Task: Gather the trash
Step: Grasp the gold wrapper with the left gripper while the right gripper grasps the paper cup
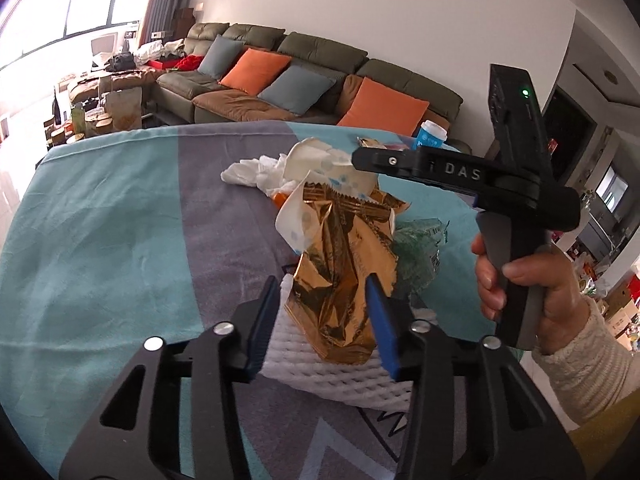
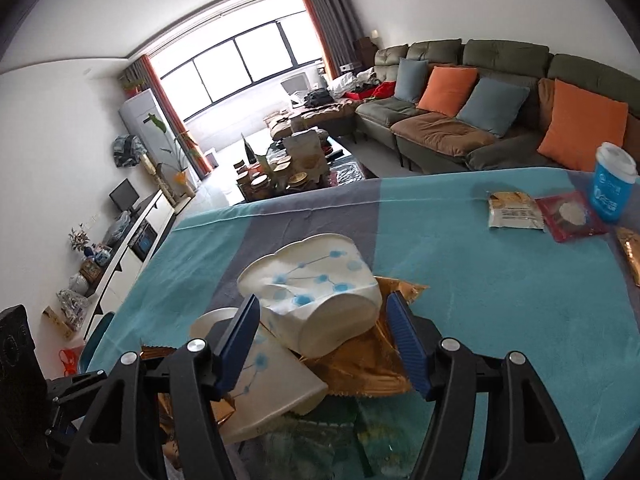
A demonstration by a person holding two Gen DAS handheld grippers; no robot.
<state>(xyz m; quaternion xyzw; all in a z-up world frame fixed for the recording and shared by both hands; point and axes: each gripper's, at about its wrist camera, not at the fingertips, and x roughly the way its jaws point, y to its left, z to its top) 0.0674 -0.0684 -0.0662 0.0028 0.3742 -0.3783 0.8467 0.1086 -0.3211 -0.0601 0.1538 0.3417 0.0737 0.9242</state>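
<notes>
— Both grippers open?
— Yep. My left gripper [image 1: 322, 316] w/ jaws apart either side of the gold wrapper [image 1: 340, 264], on the trash pile mid-table [image 1: 100, 220]. Right gripper [image 2: 324, 340] spread wide round the crushed paper cup [image 2: 316, 292], not pinching.

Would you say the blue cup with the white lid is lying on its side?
No, the blue cup with the white lid stands upright on the teal and grey tablecloth.
</notes>
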